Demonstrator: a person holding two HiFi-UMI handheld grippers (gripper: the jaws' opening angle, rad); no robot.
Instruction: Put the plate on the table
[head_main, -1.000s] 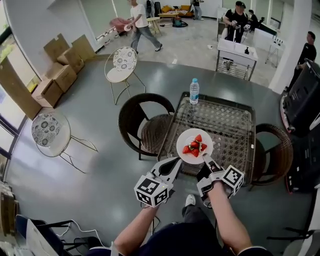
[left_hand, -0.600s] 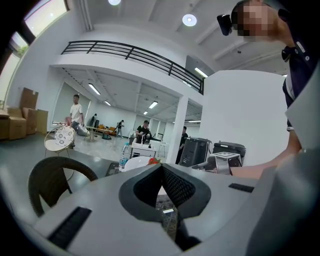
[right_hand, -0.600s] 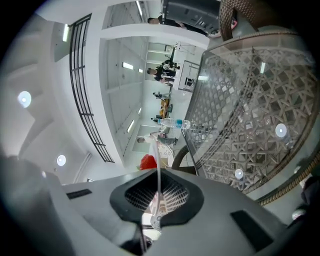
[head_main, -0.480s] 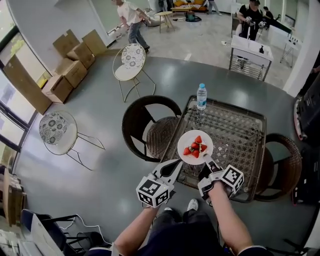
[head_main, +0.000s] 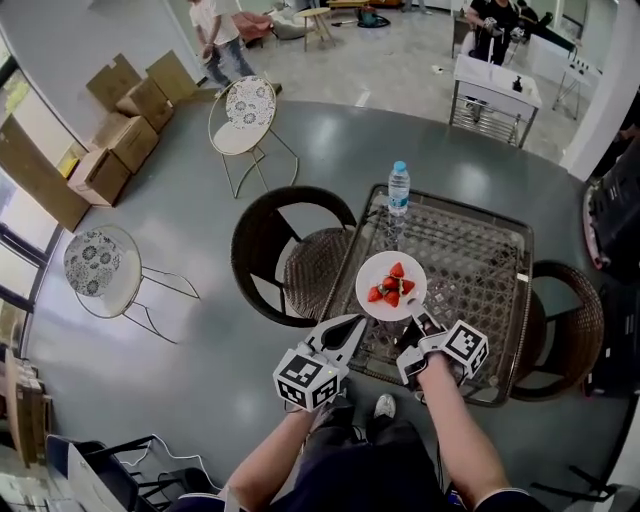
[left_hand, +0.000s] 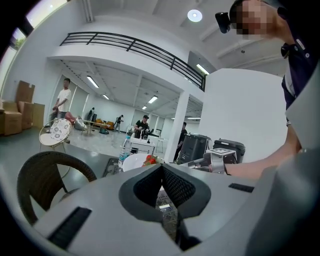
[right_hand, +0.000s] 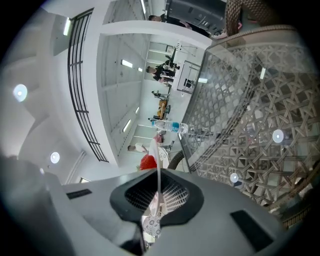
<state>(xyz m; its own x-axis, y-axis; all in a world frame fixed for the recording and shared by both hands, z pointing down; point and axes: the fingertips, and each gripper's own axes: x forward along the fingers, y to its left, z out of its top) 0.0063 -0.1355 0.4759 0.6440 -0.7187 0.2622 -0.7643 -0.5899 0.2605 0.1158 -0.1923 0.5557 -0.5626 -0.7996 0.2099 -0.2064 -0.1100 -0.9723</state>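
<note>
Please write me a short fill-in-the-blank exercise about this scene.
The right gripper holds the plate by its ____.
On the plate lie red ____.
The water bottle stands on the ____.
Missing words: rim; strawberries; table.

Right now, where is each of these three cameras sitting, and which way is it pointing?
Head view: sits on the person's head and looks steeply down at the wicker table; both forearms, the left tool and the right tool show.
Left gripper view: rides on the left tool and looks along its closed, empty jaws across the hall; the right forearm shows.
Right gripper view: rides on the right tool, tipped sideways, and looks along jaws clamped on the plate rim.
Shared: all three views show the plate and the water bottle.
</note>
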